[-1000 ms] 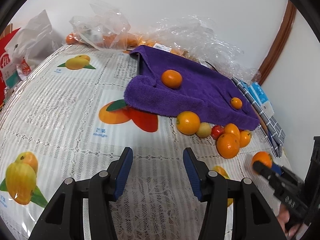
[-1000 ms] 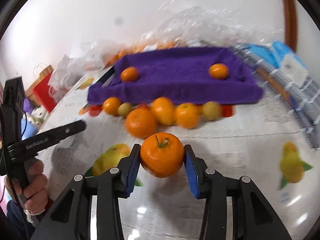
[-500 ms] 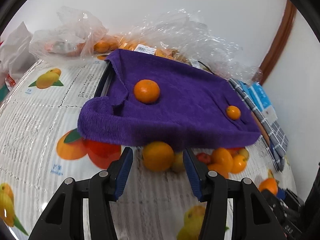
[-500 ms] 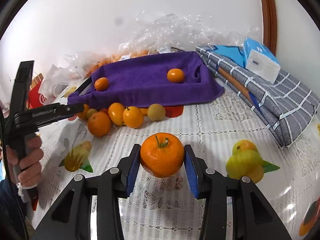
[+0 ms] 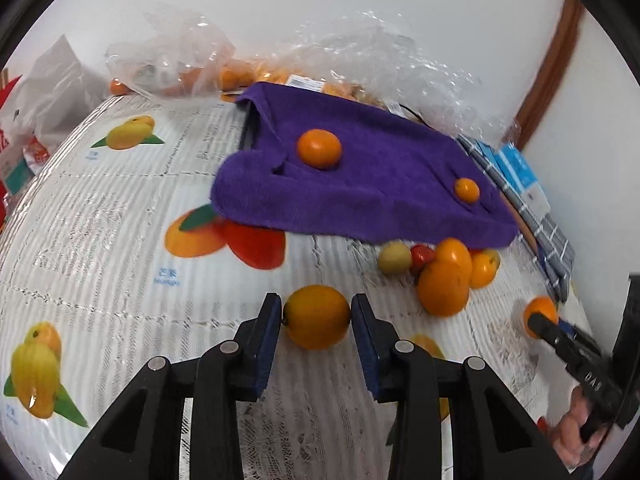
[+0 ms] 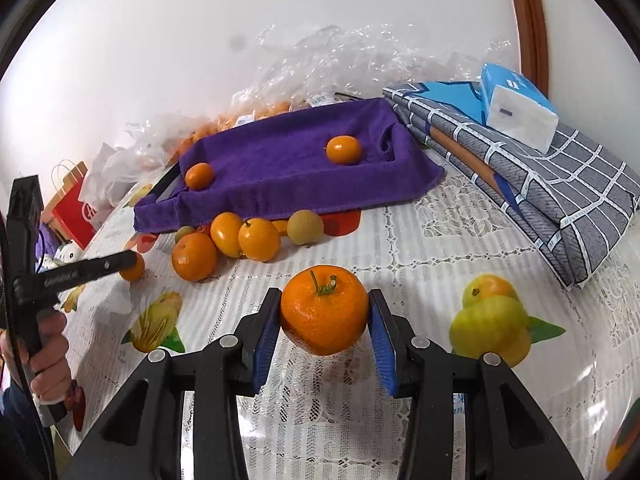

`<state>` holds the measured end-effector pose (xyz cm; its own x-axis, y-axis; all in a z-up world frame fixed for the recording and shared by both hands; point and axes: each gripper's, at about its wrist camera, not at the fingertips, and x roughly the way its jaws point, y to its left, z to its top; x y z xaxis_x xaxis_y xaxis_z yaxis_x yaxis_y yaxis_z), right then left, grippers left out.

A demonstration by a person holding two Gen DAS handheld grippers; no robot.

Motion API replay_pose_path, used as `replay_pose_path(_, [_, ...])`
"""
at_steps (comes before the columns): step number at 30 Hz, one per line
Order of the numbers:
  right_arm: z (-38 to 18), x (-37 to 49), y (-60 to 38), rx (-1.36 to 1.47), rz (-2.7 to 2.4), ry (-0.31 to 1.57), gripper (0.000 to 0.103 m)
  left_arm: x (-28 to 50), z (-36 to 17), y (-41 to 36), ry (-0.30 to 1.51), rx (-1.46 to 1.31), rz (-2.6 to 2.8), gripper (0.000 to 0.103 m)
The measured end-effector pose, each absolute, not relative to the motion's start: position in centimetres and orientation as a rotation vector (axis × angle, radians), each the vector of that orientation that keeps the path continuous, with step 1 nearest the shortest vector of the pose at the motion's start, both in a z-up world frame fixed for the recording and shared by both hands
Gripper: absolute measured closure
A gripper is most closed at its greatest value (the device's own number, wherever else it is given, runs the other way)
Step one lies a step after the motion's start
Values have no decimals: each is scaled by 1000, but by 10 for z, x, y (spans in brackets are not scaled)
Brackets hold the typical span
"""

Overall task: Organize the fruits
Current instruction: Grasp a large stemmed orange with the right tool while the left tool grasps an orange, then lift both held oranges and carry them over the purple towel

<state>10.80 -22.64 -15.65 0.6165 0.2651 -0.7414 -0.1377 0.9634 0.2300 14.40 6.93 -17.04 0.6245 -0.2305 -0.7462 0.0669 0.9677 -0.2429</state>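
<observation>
My left gripper is shut on an orange, held just above the tablecloth. My right gripper is shut on a stemmed tangerine above the table. A purple towel lies over a tray with two oranges on it, a larger one and a smaller one. A cluster of loose fruit lies at the towel's front edge, also seen in the left wrist view. The right gripper with its tangerine shows at the right of the left wrist view.
Clear plastic bags of oranges lie behind the towel by the wall. Folded checked cloth with a tissue pack lies on the right. Bags stand at the left. The tablecloth has printed fruit pictures.
My left gripper has closed on the orange that lay in front of the towel and pulled back with it. The right gripper still holds its tangerine, shifted slightly.
</observation>
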Motion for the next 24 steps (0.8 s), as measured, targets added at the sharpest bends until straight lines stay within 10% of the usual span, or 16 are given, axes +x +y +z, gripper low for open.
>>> replay_pose_path(24, [-152, 101, -234, 151, 155, 838, 60, 126, -172, 84, 770, -351, -282, 70])
